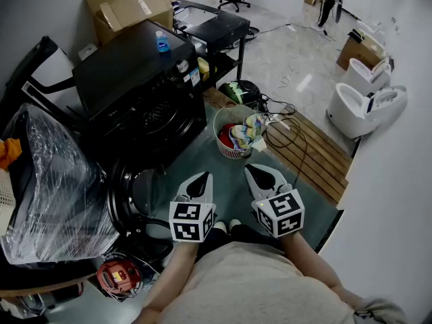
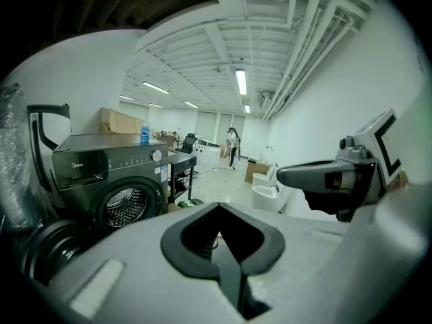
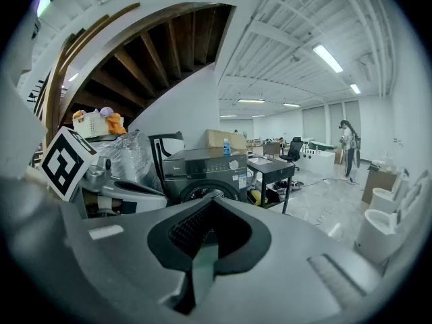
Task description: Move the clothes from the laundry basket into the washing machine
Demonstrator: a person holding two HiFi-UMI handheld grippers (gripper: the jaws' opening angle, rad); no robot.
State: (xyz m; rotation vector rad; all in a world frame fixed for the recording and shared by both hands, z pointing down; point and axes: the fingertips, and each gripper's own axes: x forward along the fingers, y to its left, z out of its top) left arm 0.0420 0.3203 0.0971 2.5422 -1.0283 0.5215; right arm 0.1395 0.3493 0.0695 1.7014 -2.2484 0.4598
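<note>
Fingers (image 2: 177, 248) of the left gripper (image 2: 219, 208) are pressed together with nothing between them, and the right gripper (image 3: 212, 200) likewise has its fingers (image 3: 187, 231) closed on nothing. The head view shows both held side by side above a greenish floor (image 1: 202, 150), in front of the person's torso. Just ahead of them on that floor stands the laundry basket (image 1: 226, 148), a round white mesh tub with colourful clothes (image 1: 241, 133) piled inside. Left of the basket is the black washing machine (image 1: 135, 93), with its round door (image 1: 131, 194) swung open toward the person and a blue bottle (image 1: 162, 42) on top. Wooden decking (image 1: 317, 157) lies right of the basket with dark cables (image 1: 283, 130) trailing over it. A plastic-wrapped bundle (image 1: 47, 181) sits at the far left, cardboard boxes (image 1: 128, 5) behind the machine, a black desk (image 1: 212, 25) beside it, and white toilets (image 1: 364, 103) at the right on pale tile. Only the head view shows the basket. The left gripper view adds the drum (image 2: 125, 204) through the machine's opening, ceiling pipes (image 2: 317, 39) and a distant person (image 2: 233, 144). The right gripper view alone shows the wooden underside of a staircase (image 3: 155, 59) overhead.
</note>
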